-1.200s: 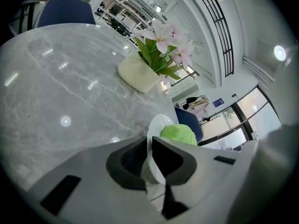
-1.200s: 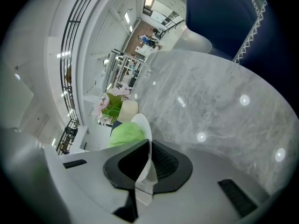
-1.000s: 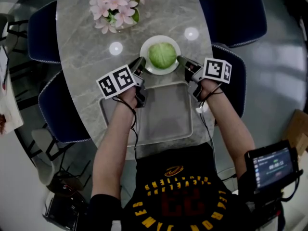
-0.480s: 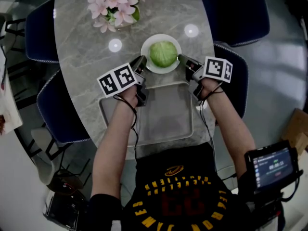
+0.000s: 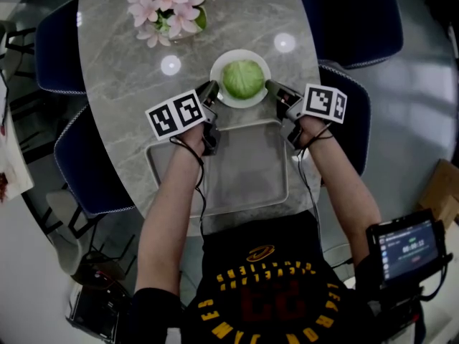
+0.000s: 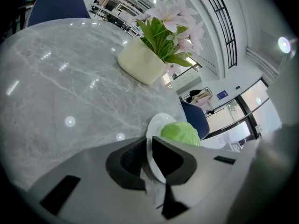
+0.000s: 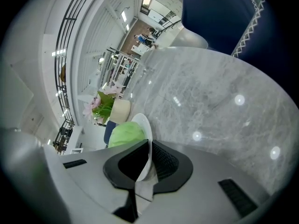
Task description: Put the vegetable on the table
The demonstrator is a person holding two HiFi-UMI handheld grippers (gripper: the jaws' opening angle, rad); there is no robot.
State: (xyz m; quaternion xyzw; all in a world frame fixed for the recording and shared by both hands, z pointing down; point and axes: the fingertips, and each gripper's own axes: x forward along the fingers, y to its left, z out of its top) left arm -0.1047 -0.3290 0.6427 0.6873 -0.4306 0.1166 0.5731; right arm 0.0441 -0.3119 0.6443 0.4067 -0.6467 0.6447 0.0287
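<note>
— Hazards from here?
— Risk of tipping. Plate gripped at two opposite rim edges only, left gripper and right gripper each closed narrow on the thin rim. Uneven lowering or a one-sided release likely to tilt it and roll the cabbage off. Slip of the smooth rim through the pads also possible. Potted flowers not far beyond the plate; contact likely if pushed too far forward.
— Location of the vegetable?
— Centred on the plate, over the grey table, just past the far edge of the tray. Cannot tell whether resting on the surface or held just clear of it.
— Pose?
— Both forearms extended forward over the tray, roughly parallel. Grippers angled inward at the plate from either side, marker cubes uppermost
</note>
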